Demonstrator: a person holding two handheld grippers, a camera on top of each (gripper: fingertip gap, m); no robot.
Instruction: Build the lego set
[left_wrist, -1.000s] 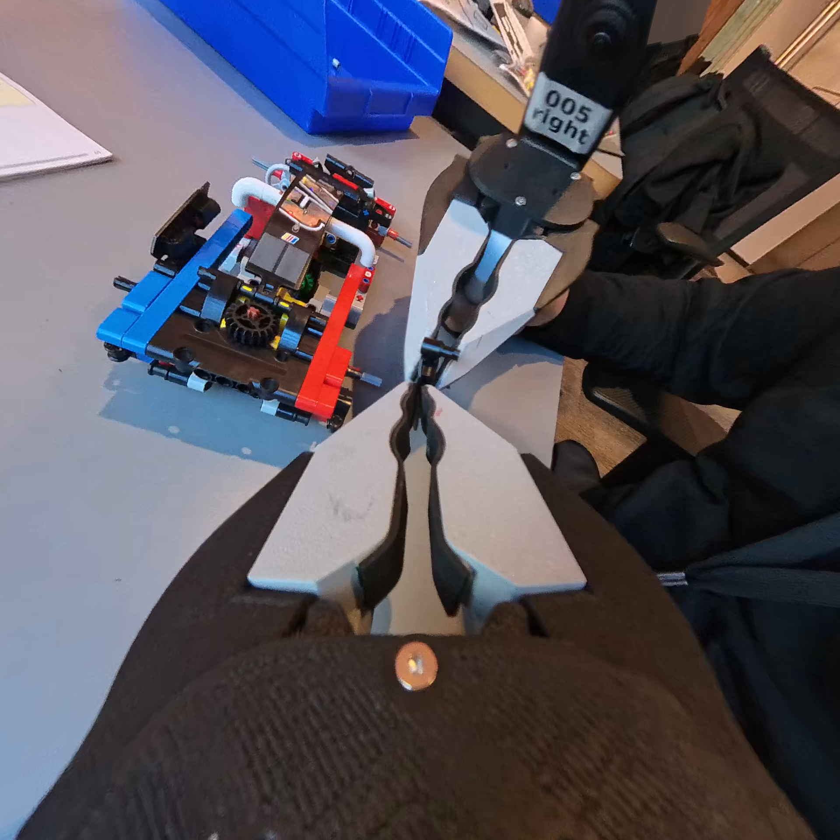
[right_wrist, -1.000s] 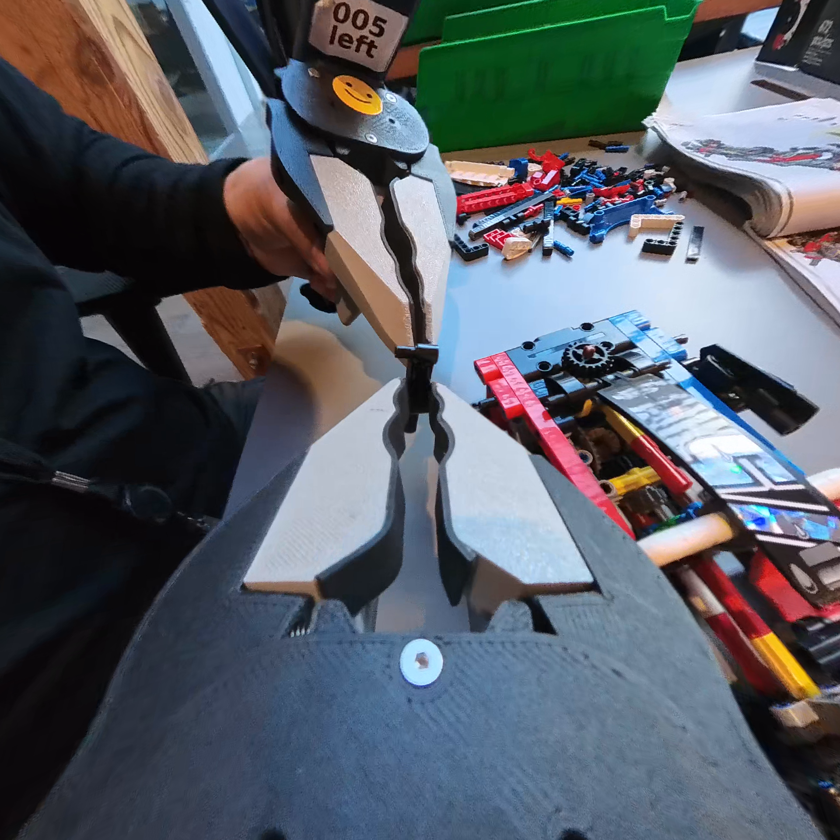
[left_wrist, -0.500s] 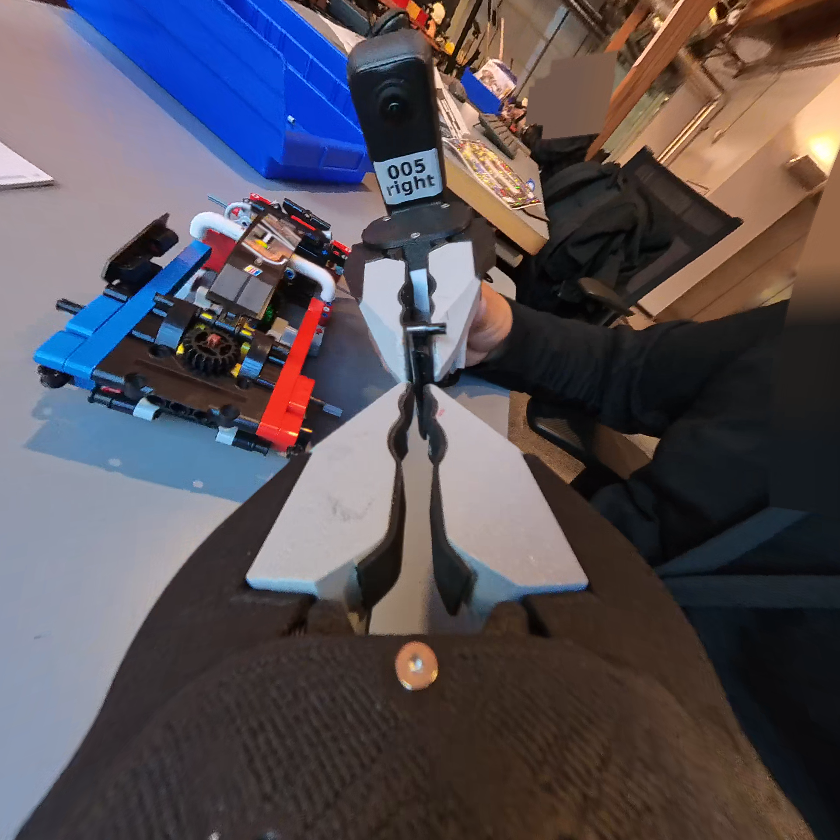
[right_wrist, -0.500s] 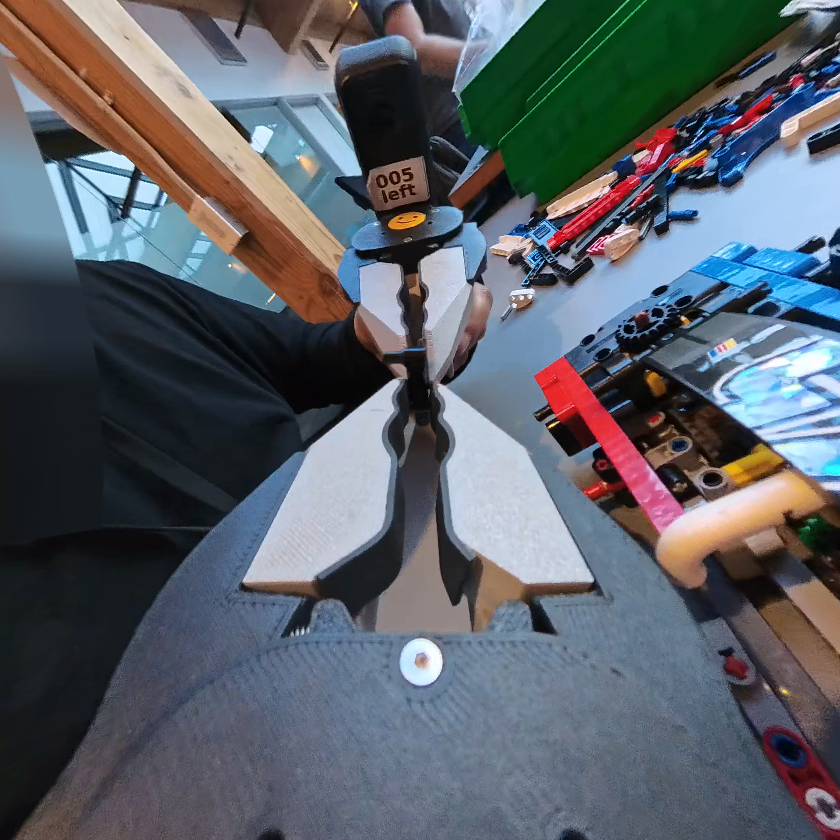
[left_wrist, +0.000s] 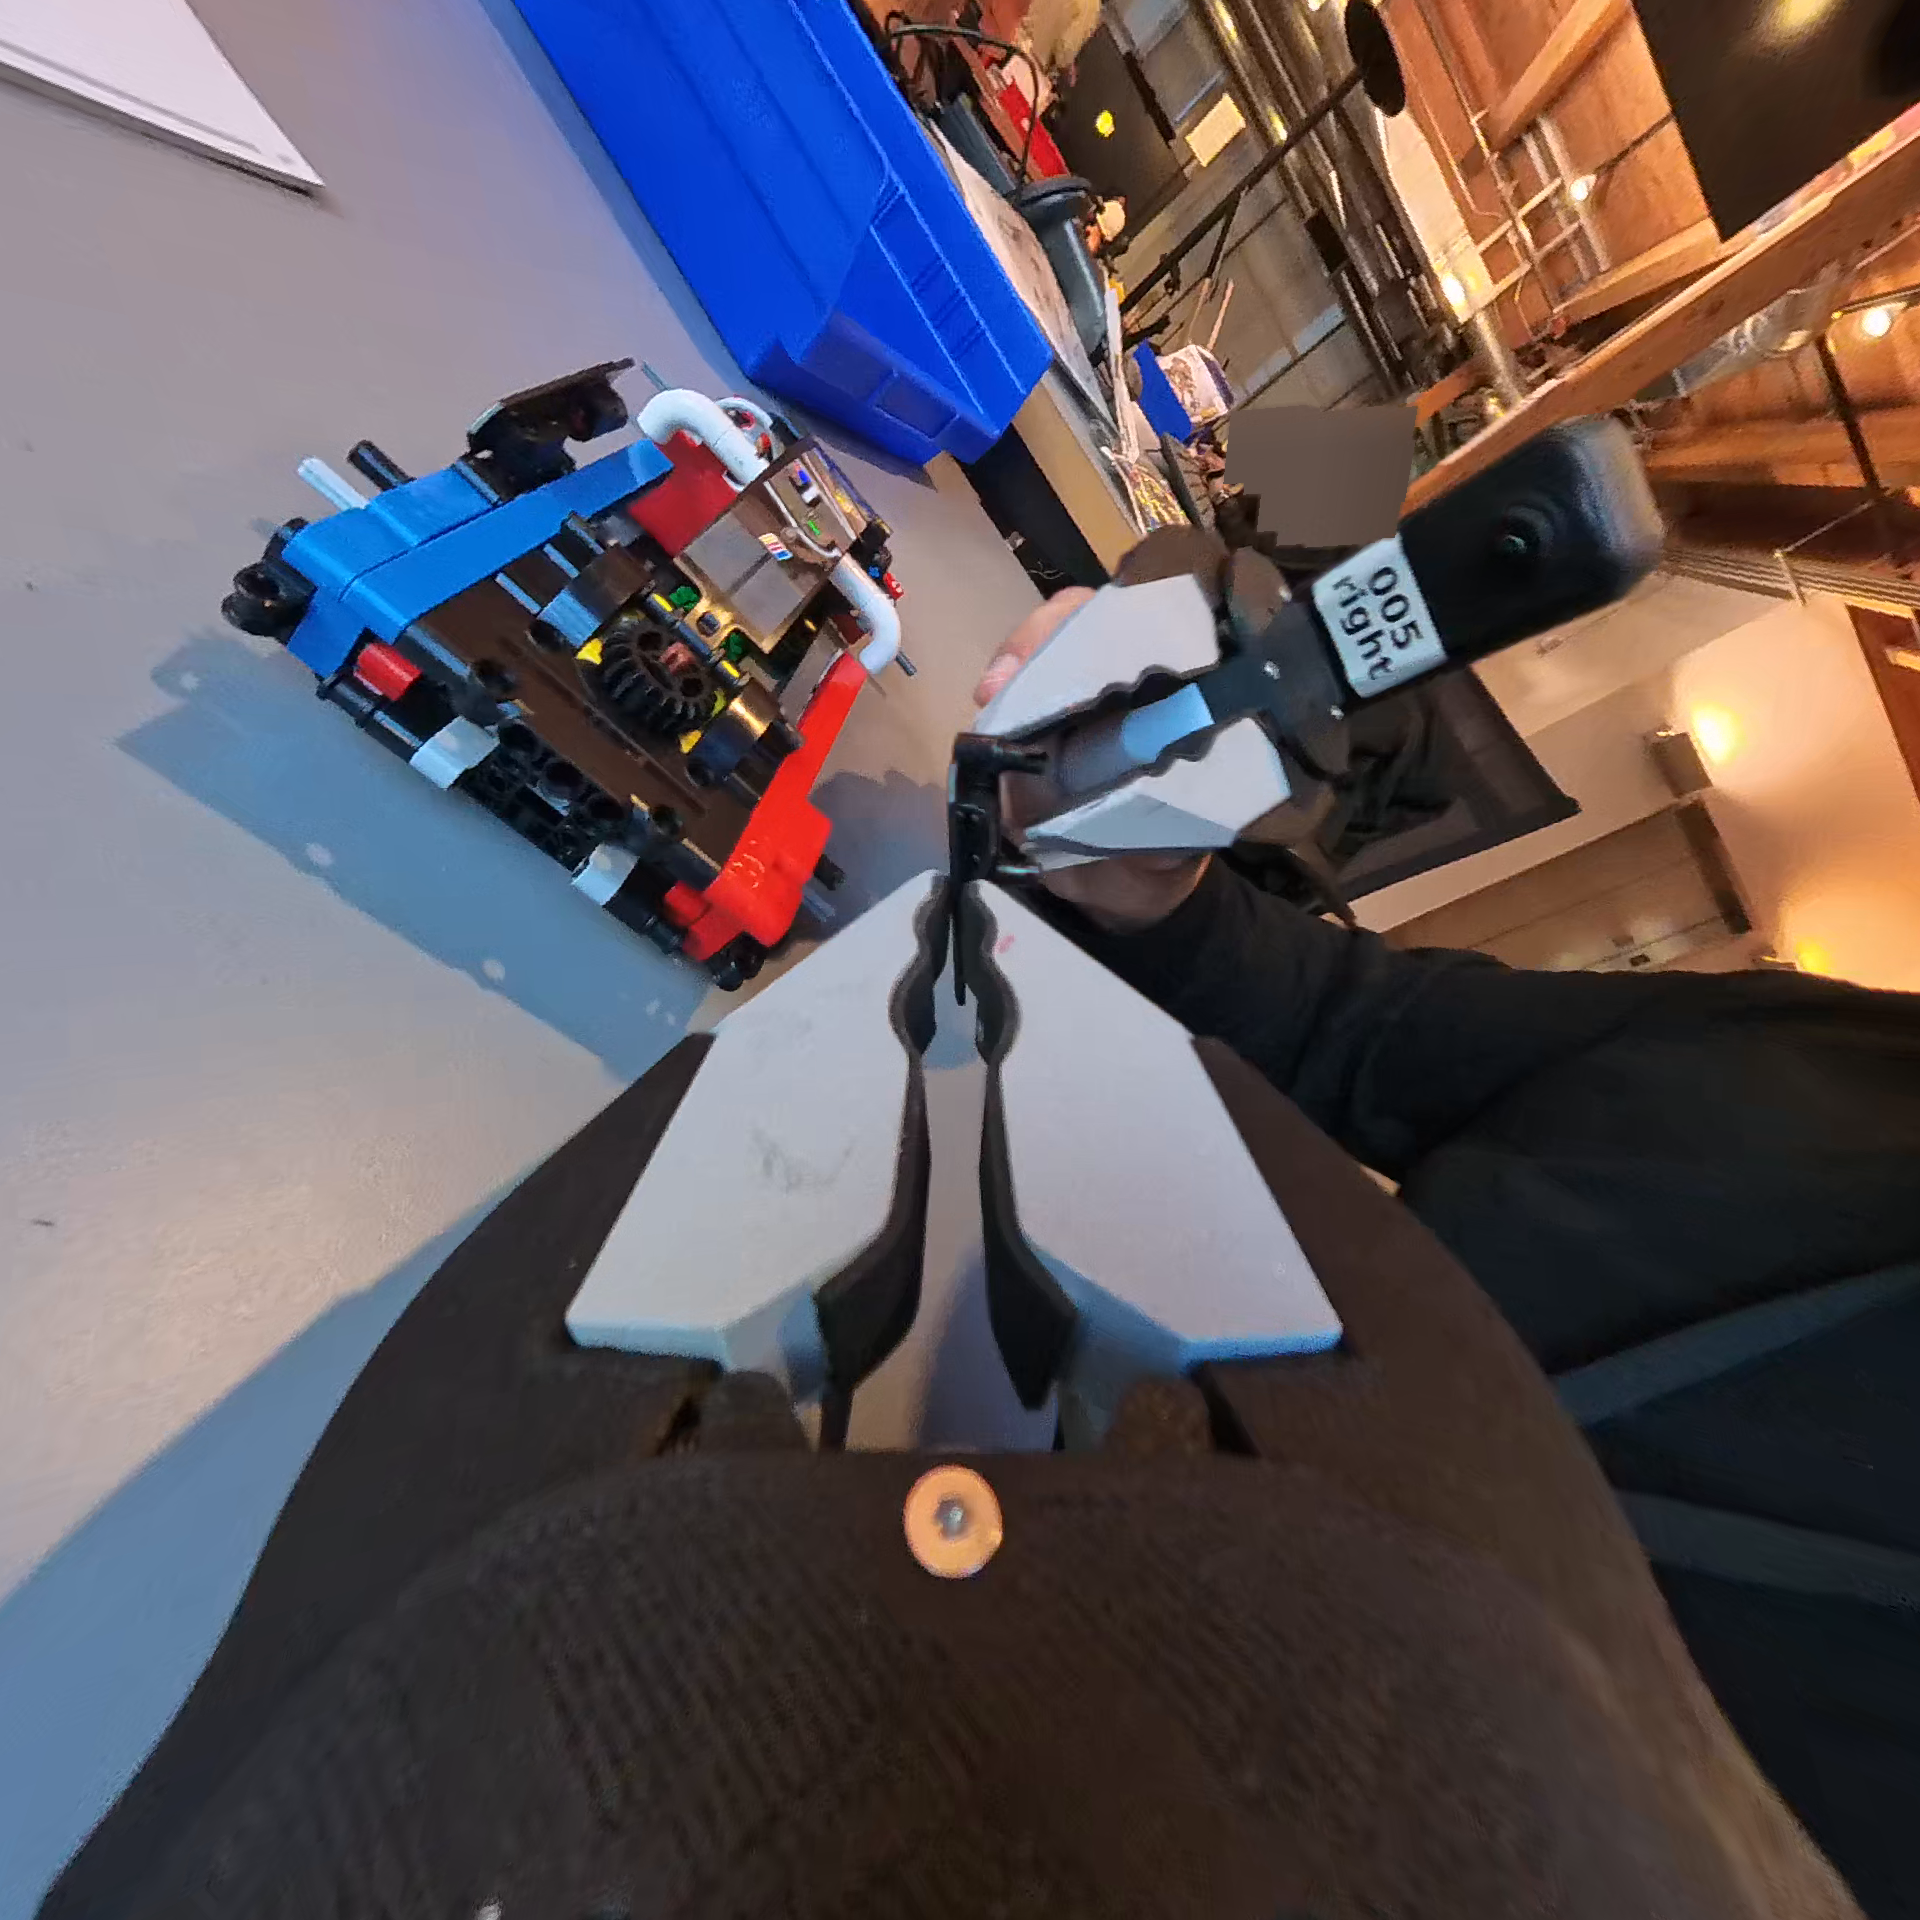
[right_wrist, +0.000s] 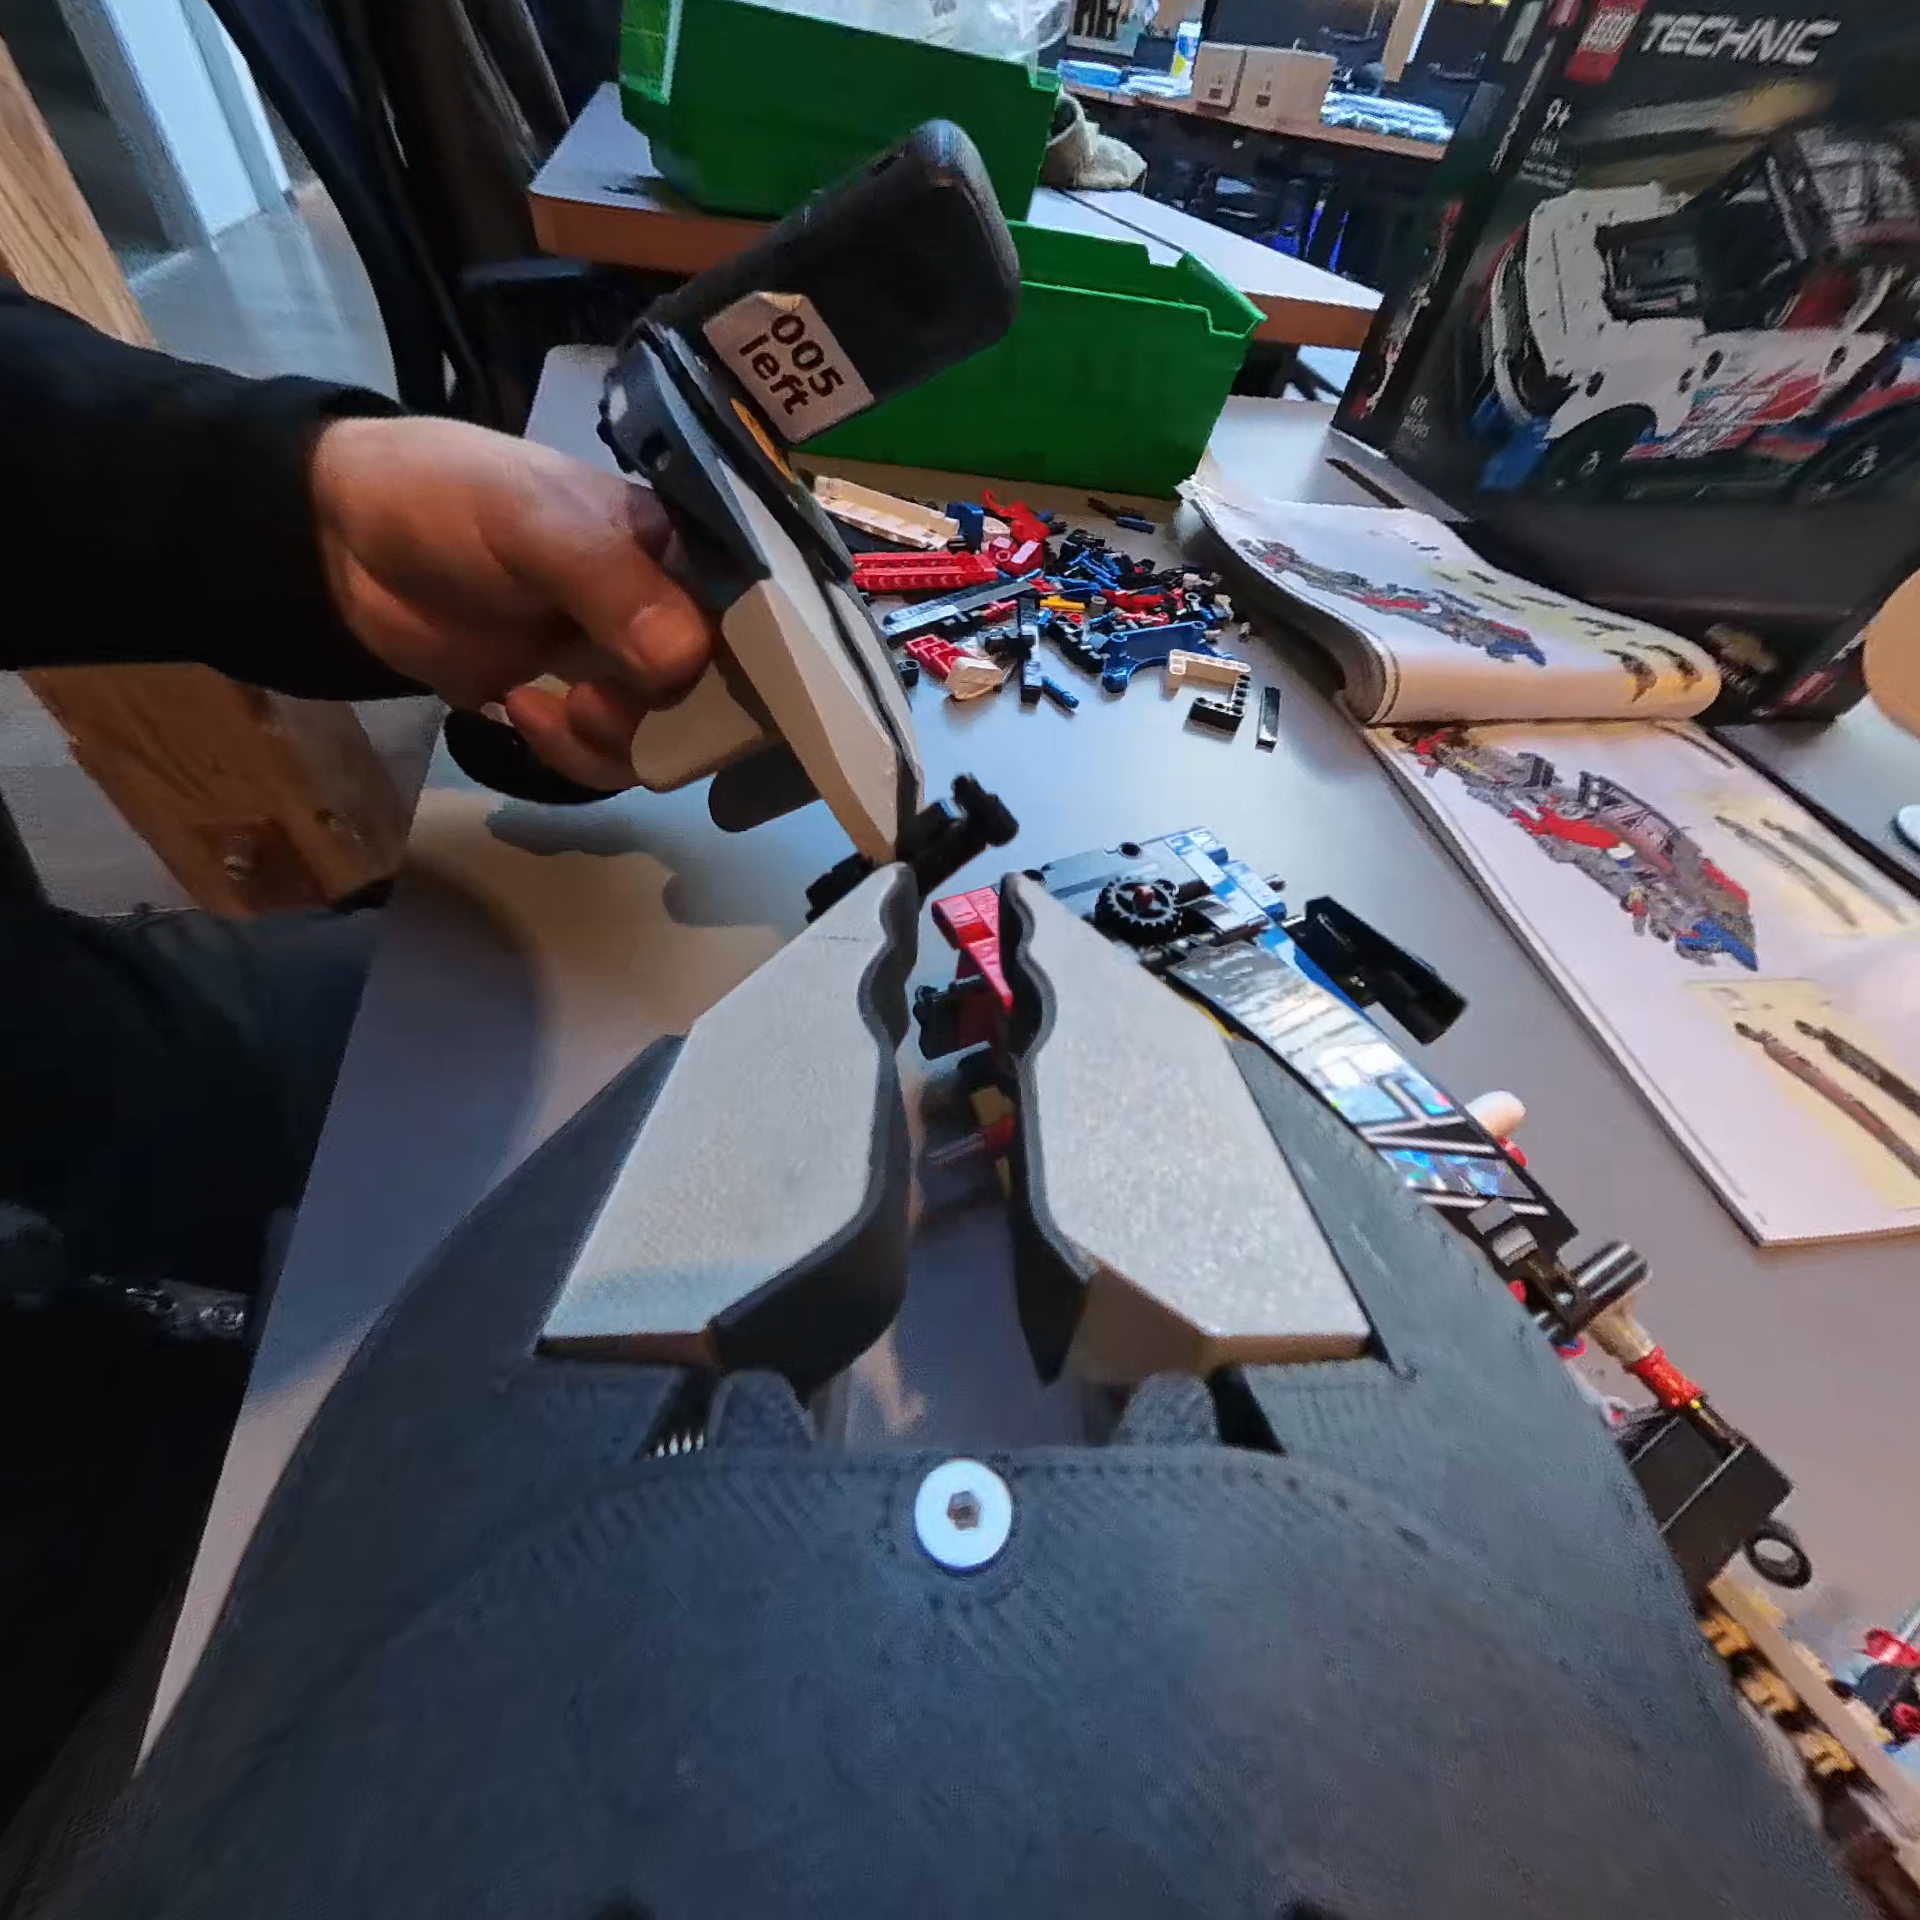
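Observation:
My left gripper (left_wrist: 958, 902) is shut on a small black lego piece (left_wrist: 971, 821) and holds it above the table edge. The piece sticks out past the fingertips. The right wrist view also shows the left gripper (right_wrist: 896, 831) holding this piece (right_wrist: 940, 826). My right gripper (right_wrist: 956, 891) is open and empty, its tips just below the piece. It appears from the side in the left wrist view (left_wrist: 1003, 787), jaws apart next to the piece. The part-built car chassis (left_wrist: 582, 665) in blue, red and black lies on the grey table (left_wrist: 156, 1039). It also shows in the right wrist view (right_wrist: 1195, 925).
A blue bin (left_wrist: 831, 208) stands behind the chassis and a white sheet (left_wrist: 156, 94) lies at the far left. Green bins (right_wrist: 987, 343), a pile of loose parts (right_wrist: 1039, 613), open instruction booklets (right_wrist: 1455, 613) and the set's box (right_wrist: 1662, 260) are on the table. My left and right fingertips are right by each other.
Both grippers were shut tip to tip on the black piece. Now my right gripper has opened and let go; my left gripper keeps the piece. Both grippers have tilted.

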